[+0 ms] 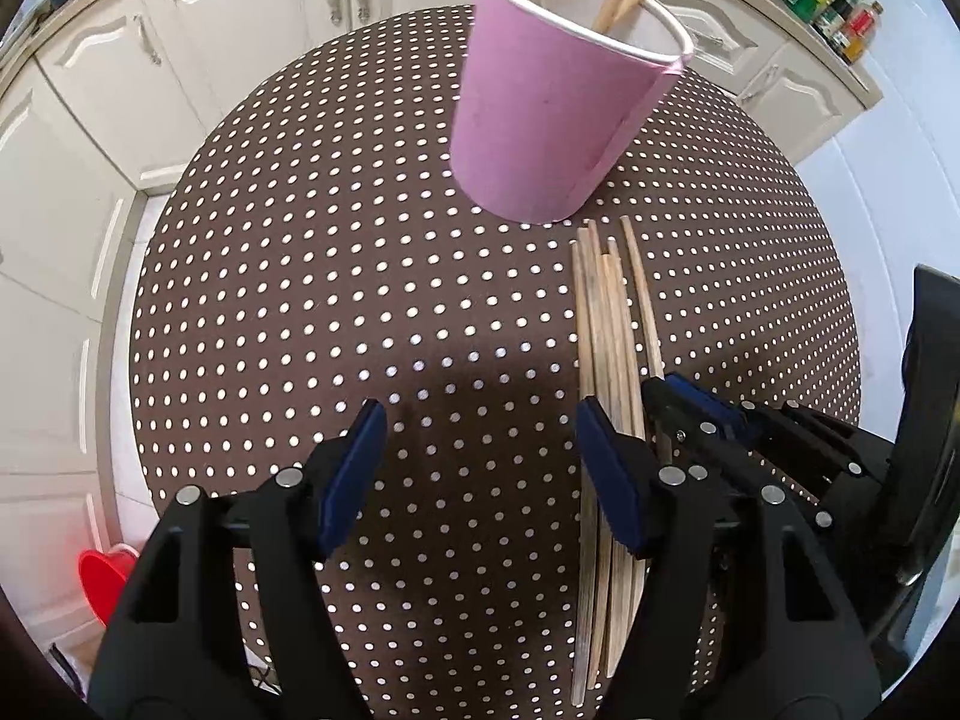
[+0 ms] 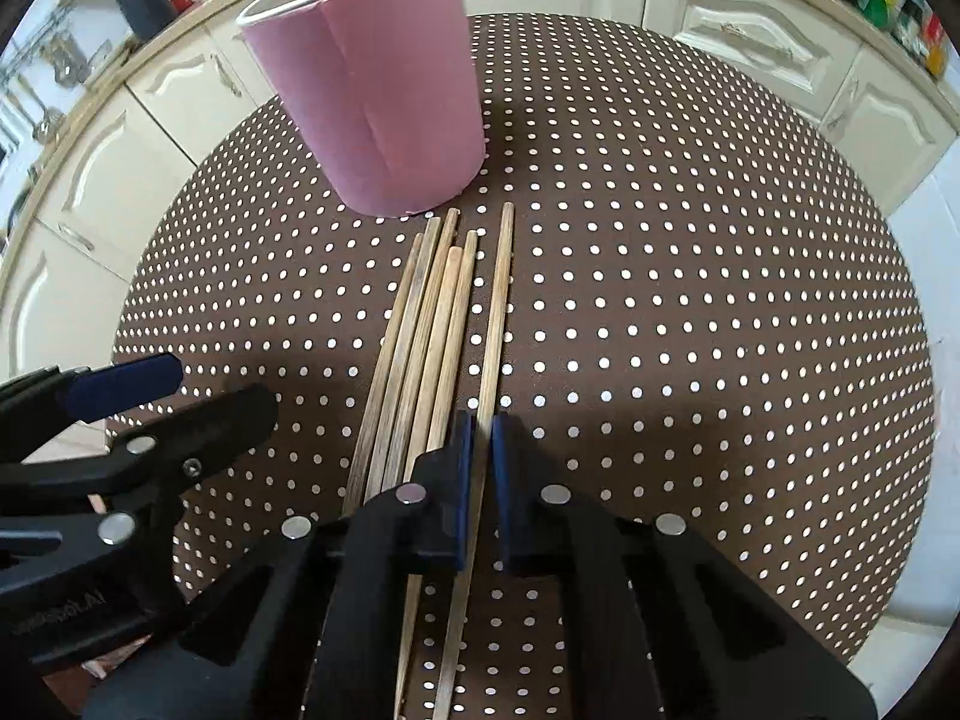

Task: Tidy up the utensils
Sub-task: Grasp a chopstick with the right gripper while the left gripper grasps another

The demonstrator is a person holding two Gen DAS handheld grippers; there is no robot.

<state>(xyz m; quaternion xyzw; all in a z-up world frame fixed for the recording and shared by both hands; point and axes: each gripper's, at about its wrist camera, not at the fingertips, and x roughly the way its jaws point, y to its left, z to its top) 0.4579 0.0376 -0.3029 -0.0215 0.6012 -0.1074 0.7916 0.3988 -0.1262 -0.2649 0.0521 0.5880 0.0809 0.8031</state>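
Note:
A pink paper cup (image 1: pixel 558 114) stands on the polka-dot table with a few wooden chopsticks in it; it also shows in the right wrist view (image 2: pixel 384 114). Several wooden chopsticks (image 1: pixel 606 348) lie side by side in front of the cup, also in the right wrist view (image 2: pixel 420 336). My right gripper (image 2: pixel 482 456) is shut on the rightmost single chopstick (image 2: pixel 499 312), down at the table. My left gripper (image 1: pixel 480 456) is open and empty, just left of the pile, its right finger over the sticks. The right gripper shows in the left wrist view (image 1: pixel 678 402).
The round table has a brown cloth with white dots (image 1: pixel 336 276). White kitchen cabinets (image 1: pixel 102 138) surround it. Bottles (image 1: pixel 840 6) stand on the counter at the far right. A red container (image 1: pixel 105 576) sits on the floor at the lower left.

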